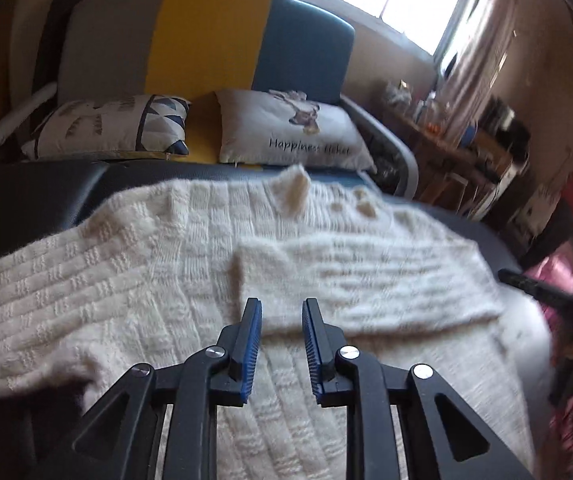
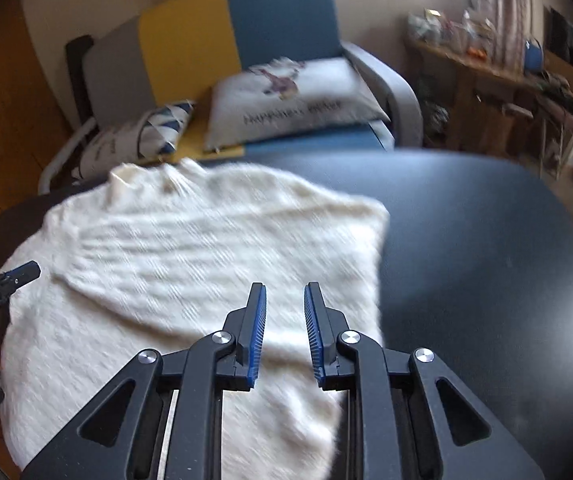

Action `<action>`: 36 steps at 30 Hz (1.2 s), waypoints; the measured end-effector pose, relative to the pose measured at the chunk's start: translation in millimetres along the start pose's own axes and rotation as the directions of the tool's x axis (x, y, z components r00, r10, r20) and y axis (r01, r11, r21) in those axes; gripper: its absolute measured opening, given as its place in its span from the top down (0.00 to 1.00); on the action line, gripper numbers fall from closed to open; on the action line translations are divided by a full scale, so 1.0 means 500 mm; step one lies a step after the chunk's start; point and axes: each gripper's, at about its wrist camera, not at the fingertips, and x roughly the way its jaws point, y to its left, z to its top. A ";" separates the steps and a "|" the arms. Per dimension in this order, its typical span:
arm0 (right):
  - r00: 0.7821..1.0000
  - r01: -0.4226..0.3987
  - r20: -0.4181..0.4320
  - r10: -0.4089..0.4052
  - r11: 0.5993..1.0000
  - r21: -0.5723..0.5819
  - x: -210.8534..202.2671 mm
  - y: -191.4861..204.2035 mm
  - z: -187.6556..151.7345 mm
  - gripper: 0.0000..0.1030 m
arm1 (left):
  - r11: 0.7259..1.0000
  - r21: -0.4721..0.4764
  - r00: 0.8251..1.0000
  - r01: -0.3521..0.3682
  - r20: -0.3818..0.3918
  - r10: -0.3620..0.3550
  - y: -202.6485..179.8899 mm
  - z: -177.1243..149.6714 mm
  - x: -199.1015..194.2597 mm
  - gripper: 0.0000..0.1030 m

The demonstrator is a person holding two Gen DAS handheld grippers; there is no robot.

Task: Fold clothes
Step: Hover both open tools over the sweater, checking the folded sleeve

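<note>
Plainly both jaws, left gripper [image 1: 281,307] and right gripper [image 2: 284,292], gape empty above a seemingly folded sweater [image 1: 134,248].

Both wrist cameras look steeply down, close over the shared cream sweater [image 1: 166,264].

A fuzzy, chunky-knit cream sweater [image 1: 126,264] lies on a smooth, faintly glossy dark leatherette table [image 2: 486,240].
</note>
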 end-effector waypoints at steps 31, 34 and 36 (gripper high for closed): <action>0.992 -0.042 -0.127 0.021 0.985 -0.166 0.177 0.105 0.048 0.67 | 0.995 0.100 0.992 -0.017 -0.119 0.029 -0.095 0.061 0.165 0.80; 0.994 -0.067 -0.102 0.049 0.981 -0.181 0.136 0.120 0.032 0.67 | 0.998 0.057 0.998 0.014 -0.055 -0.010 -0.074 0.039 0.097 0.80; 0.993 -0.097 -0.090 0.080 0.976 -0.196 0.109 0.135 0.013 0.67 | 0.999 0.039 0.999 0.025 -0.030 -0.024 -0.059 0.018 0.060 0.80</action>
